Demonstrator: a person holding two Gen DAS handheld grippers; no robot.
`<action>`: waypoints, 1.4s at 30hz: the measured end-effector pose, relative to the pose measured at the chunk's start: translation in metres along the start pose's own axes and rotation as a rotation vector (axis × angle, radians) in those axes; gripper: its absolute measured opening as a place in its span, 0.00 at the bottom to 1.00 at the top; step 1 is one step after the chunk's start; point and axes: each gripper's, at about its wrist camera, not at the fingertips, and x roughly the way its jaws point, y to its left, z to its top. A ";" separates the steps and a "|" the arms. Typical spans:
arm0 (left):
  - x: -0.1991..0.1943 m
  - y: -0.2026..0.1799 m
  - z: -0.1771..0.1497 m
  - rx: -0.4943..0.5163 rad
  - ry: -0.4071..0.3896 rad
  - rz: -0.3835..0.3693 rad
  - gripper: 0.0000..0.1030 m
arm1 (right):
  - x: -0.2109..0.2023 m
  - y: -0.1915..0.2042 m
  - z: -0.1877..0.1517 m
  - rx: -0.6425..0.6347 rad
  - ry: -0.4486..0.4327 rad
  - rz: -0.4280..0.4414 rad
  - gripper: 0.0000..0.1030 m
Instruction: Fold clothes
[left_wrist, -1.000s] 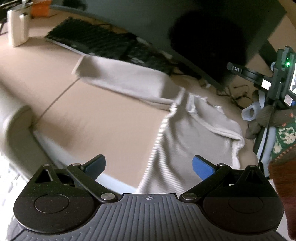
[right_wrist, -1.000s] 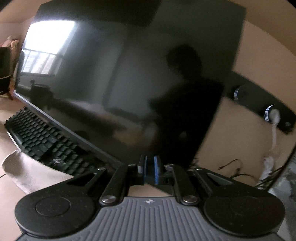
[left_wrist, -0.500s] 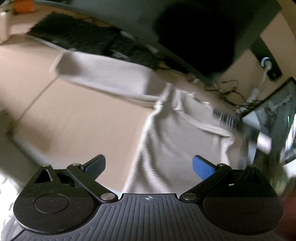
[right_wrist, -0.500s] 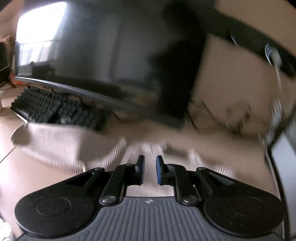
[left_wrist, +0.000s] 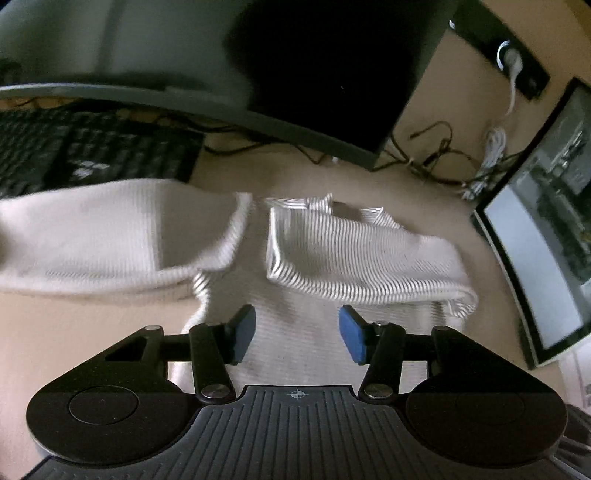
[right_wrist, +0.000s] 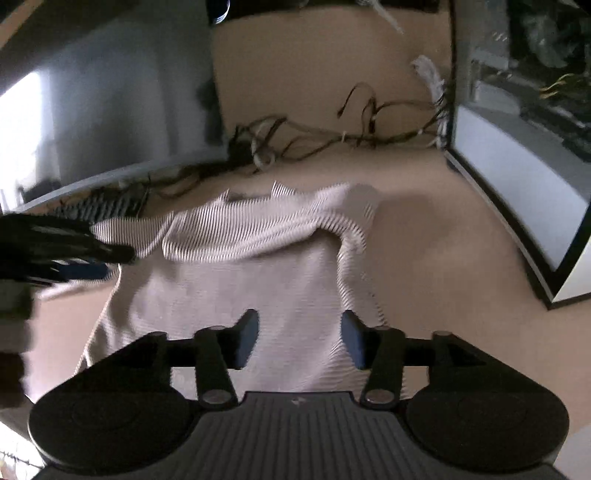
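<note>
A pale ribbed sweater lies spread on the tan desk, its body running toward the cameras and its sleeves reaching out sideways. In the left wrist view one sleeve stretches off to the left in front of a black keyboard, while the other sleeve is folded across the upper part of the garment on the right. The left hand-held gripper hangs over the sweater's body with its blue pads apart; its jaws have just been closing from a wider spread, and nothing is pinched between them, only cloth showing beneath the gap. The right hand-held gripper also sits over the sweater's body; its jaws have just been opening from pressed together and now stand apart with no fabric caught between them. A large dark monitor stands behind the sweater, tangled cables lie along the back of the desk, and a glass-sided computer case stands to the right. Both views are motion-blurred.
</note>
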 end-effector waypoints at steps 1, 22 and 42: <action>0.008 -0.004 0.004 0.008 0.002 0.007 0.53 | -0.005 -0.004 0.002 0.012 -0.016 0.009 0.55; 0.069 -0.035 0.039 0.129 -0.033 0.203 0.18 | 0.021 -0.059 0.020 0.094 0.032 0.056 0.65; -0.016 0.052 0.028 -0.082 -0.123 0.336 0.39 | 0.035 -0.037 0.028 0.112 0.038 0.202 0.70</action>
